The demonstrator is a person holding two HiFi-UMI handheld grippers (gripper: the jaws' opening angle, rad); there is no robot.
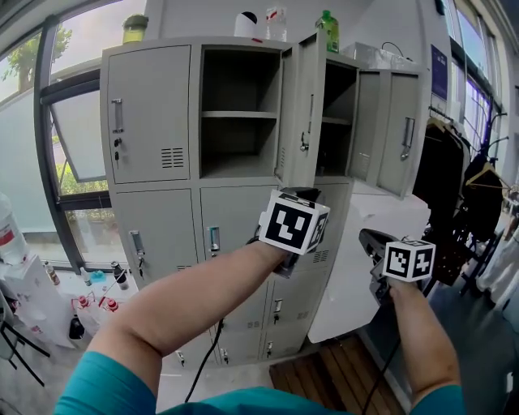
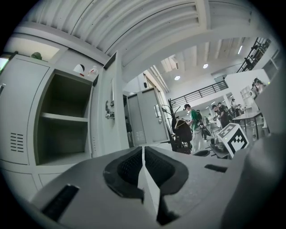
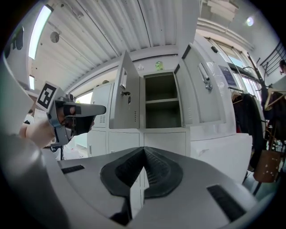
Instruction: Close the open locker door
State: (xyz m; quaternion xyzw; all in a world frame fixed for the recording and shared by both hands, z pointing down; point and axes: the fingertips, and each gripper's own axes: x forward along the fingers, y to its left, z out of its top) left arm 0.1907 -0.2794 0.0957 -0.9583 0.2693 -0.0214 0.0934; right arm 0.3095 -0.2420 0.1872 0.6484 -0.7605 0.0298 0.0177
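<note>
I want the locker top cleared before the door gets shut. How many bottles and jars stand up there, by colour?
Green bottle: 1
Yellow-green jar: 1
White container with dark top: 1
Clear container with red mark: 1
Total: 4

We're in a big industrial hall, workshop-style: tall grey steel lockers beside a large window, dark coats on hangers, ribbed metal ceiling overhead, black-railed mezzanine, people standing beyond.
</note>
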